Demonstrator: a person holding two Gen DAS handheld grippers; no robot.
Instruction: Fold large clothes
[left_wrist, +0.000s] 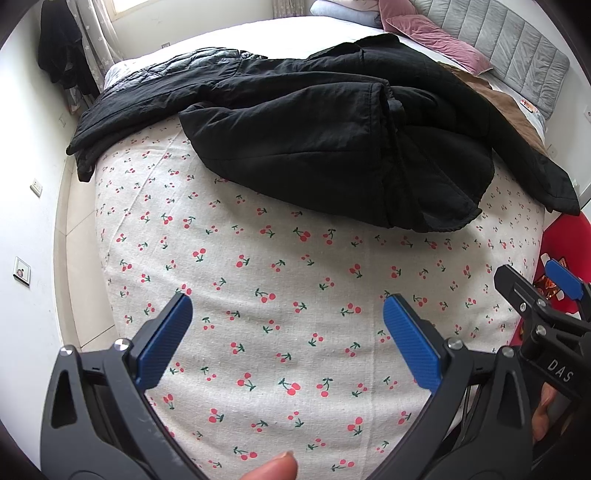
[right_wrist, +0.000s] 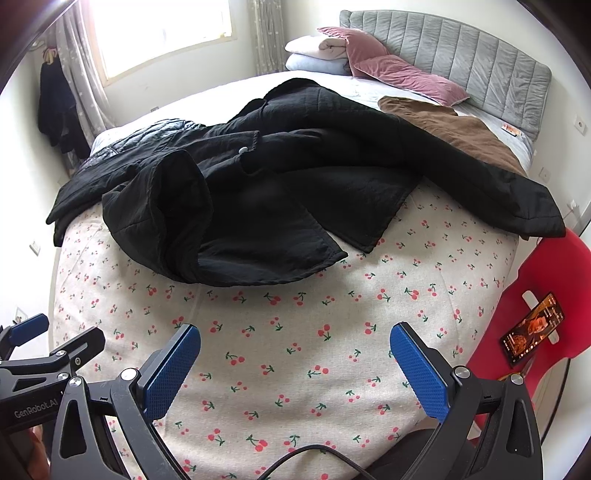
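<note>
Black quilted cloth, the coat (right_wrist: 295, 177) lies in a rumpled heap across the far half of the bed (right_wrist: 332, 332), on the cherry-print sheet, with bare sheet between it and both grippers. Its long axis runs left to right across the bed: one sleeve end hangs over the left edge, the other reaches the right edge near the red chair (right_wrist: 546, 295). The near hem forms a loose folded-over flap with a corner pointing toward the right of the middle.

The left gripper (left_wrist: 288, 314) and the right gripper (right_wrist: 295, 347) both hover low over the near sheet, side by side, jaws spread wide and holding nothing. The coat lies straight ahead of each, farther up the bed.

By my reading, the fold has not begun; the coat wants spreading flat first. The left gripper looks nearer the bunched left part, the right gripper nearer the hem corner and right sleeve. A brown garment (right_wrist: 458, 129) lies beyond, partly under the coat.
</note>
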